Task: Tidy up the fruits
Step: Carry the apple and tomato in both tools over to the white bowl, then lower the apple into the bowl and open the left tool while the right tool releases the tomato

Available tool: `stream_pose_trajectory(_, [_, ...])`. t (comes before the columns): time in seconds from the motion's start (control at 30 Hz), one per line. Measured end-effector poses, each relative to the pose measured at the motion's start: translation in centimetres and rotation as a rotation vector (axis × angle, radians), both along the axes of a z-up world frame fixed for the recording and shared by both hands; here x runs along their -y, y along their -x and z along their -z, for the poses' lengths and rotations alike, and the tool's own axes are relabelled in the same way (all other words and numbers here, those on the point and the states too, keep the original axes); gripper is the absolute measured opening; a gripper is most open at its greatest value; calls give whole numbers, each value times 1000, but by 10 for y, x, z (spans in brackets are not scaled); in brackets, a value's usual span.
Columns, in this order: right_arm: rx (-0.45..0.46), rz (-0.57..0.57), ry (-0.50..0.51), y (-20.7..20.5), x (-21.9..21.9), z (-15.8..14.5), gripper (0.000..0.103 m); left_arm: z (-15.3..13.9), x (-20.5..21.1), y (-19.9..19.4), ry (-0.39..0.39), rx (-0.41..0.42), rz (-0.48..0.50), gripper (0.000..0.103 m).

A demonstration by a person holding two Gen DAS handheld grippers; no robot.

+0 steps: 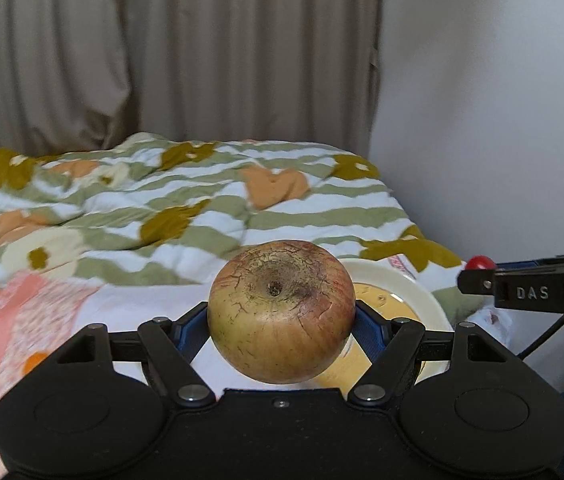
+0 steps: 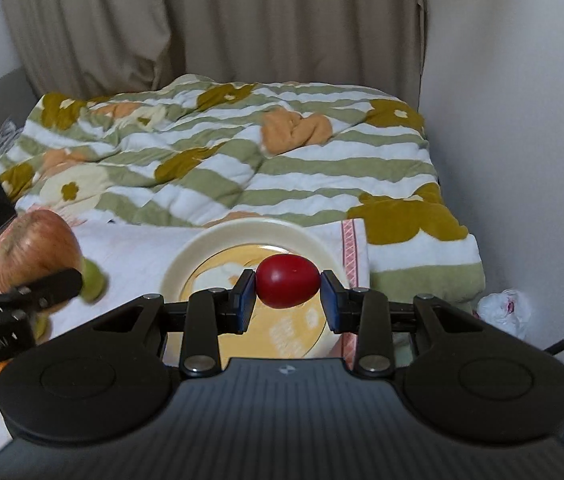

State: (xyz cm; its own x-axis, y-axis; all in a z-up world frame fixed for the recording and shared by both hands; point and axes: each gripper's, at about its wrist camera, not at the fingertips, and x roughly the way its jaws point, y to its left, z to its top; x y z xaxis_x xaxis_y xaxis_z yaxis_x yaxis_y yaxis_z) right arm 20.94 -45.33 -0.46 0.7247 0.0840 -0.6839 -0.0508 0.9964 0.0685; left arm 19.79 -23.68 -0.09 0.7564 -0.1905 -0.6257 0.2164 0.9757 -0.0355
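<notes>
In the lower centre of the left wrist view, the left gripper is clamping a cracked, yellow-red apple between its blue pads, holding it raised in front of a cream plate lying at centre right on a pale cloth. In the right wrist view, the right gripper is pinching a small red fruit at frame centre, hanging over the plate's yellow middle, while a green fruit is lying on the cloth at lower left, just beside the apple, and a striped floral quilt is filling the background.
</notes>
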Motion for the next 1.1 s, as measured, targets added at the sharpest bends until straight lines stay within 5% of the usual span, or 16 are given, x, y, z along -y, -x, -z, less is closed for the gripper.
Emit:
stream_pose_trajectory(0.47, [-56,68,-19,-74,32,42,50,75,70,-100,-115,-99,185,78])
stream_pose_trajectory(0.83, [-94,114,-14,-89,47,62,50,108,94,-124,-182,-114,262,78])
stream_pose_trajectory(0.9, [-93,115,-11,-89,50,61,50,107,96,-123,-201,-100,266,83])
stream_pose_trajectory(0.97, [-88,115,-12,-89,51,58,50,101,95,-119,-218,-66,257,103])
stream_pose_trajectory(1.1, [-74,98,-14,-87,53,51,50,87,81,-112,-197,-59,240,103])
